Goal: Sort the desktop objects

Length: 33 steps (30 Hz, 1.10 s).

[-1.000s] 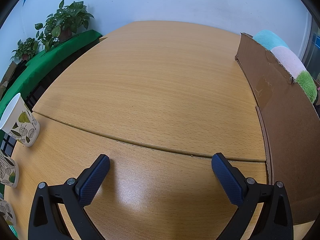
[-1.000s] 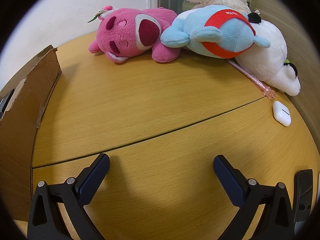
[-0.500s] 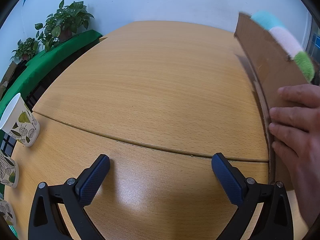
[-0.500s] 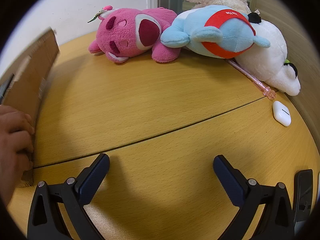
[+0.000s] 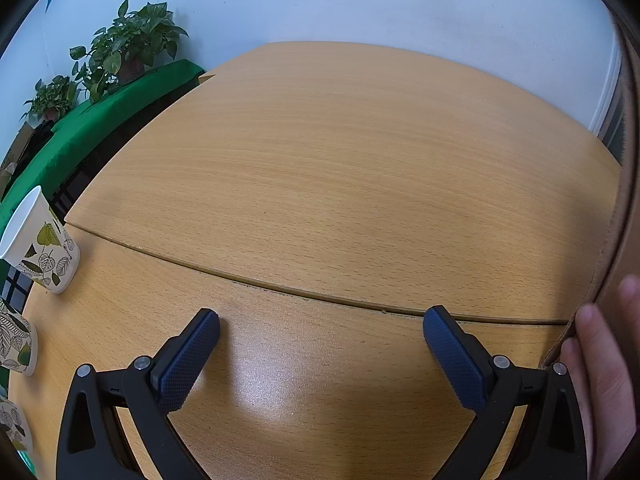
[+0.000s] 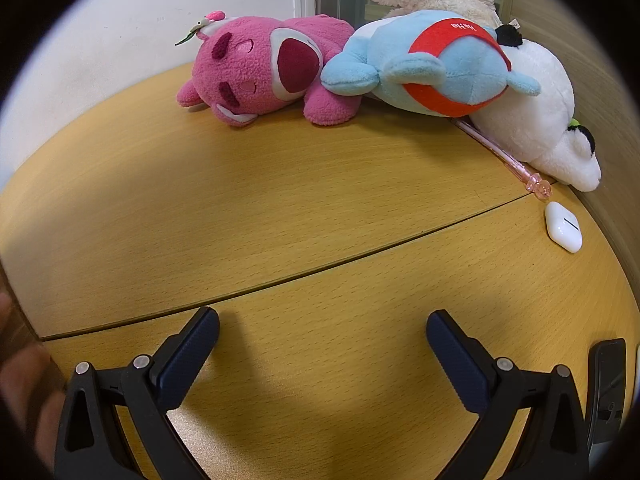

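Both grippers sit low over the worktop (image 5: 340,168) with fingers spread wide and nothing between them: the left gripper (image 5: 320,344) faces bare wood, with leaf-print paper cups (image 5: 40,248) at the left edge. A bare hand (image 5: 600,364) grips a cardboard box (image 5: 624,220) at the right edge. Ahead of the right gripper (image 6: 322,344), plush toys (image 6: 360,68) crowd the far corner, with a pink pen (image 6: 500,152) and white earbud case (image 6: 563,227) near the right edge.
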Each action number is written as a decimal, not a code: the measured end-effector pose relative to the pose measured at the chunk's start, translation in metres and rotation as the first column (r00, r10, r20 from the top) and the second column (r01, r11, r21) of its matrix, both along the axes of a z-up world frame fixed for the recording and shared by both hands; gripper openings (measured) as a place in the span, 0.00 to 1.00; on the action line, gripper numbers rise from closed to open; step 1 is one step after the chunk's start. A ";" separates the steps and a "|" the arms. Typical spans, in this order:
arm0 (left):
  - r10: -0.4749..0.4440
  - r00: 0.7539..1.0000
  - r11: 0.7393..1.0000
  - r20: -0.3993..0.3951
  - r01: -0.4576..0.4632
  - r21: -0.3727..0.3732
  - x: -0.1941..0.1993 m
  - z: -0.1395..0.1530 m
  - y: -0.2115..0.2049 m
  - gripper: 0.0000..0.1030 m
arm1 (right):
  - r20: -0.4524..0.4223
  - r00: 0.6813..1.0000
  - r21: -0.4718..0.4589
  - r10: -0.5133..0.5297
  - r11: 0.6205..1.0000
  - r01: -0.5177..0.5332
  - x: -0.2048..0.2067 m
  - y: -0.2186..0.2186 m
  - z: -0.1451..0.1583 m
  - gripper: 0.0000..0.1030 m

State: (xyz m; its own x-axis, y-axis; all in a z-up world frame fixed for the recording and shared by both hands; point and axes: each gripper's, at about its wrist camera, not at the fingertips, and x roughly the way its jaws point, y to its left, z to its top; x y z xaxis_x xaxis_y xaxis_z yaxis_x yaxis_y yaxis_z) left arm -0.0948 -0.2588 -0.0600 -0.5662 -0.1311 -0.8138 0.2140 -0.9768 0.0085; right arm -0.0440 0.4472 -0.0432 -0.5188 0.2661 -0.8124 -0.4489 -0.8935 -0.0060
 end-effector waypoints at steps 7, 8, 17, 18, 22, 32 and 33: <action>0.000 1.000 1.000 -0.001 0.000 0.000 0.000 0.000 0.000 1.00 | 0.000 1.000 0.000 0.000 1.000 0.000 -0.003 -0.002 0.000 1.00; 0.000 1.000 1.000 -0.001 0.000 0.000 0.000 0.000 0.000 1.00 | -0.001 1.000 0.000 0.000 1.000 0.000 -0.003 -0.002 0.001 1.00; -0.001 1.000 1.000 -0.002 0.001 0.001 -0.003 -0.001 -0.005 1.00 | -0.002 1.000 -0.001 0.000 1.000 0.000 -0.007 0.000 -0.003 1.00; -0.001 1.000 1.000 -0.002 0.001 0.001 -0.003 -0.001 -0.005 1.00 | -0.001 1.000 -0.002 0.000 1.000 0.000 -0.007 0.000 -0.003 1.00; -0.001 1.000 1.000 -0.002 0.001 0.001 -0.003 -0.001 -0.005 1.00 | -0.002 1.000 -0.002 0.000 1.000 0.000 -0.007 0.000 -0.003 1.00; -0.001 1.000 1.000 -0.002 0.001 0.001 -0.003 -0.001 -0.005 1.00 | -0.001 1.000 -0.002 -0.001 1.000 0.001 -0.007 0.000 -0.002 1.00; -0.001 1.000 1.000 -0.002 0.001 0.001 -0.003 -0.001 -0.005 1.00 | -0.001 1.000 -0.002 -0.001 1.000 0.001 -0.007 0.000 -0.002 1.00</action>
State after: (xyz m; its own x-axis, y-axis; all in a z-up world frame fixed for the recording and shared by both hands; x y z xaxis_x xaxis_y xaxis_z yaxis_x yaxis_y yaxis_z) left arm -0.0978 -0.2639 -0.0608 -0.5680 -0.1299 -0.8127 0.2130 -0.9770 0.0073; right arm -0.0507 0.4474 -0.0452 -0.5199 0.2646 -0.8122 -0.4494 -0.8933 -0.0034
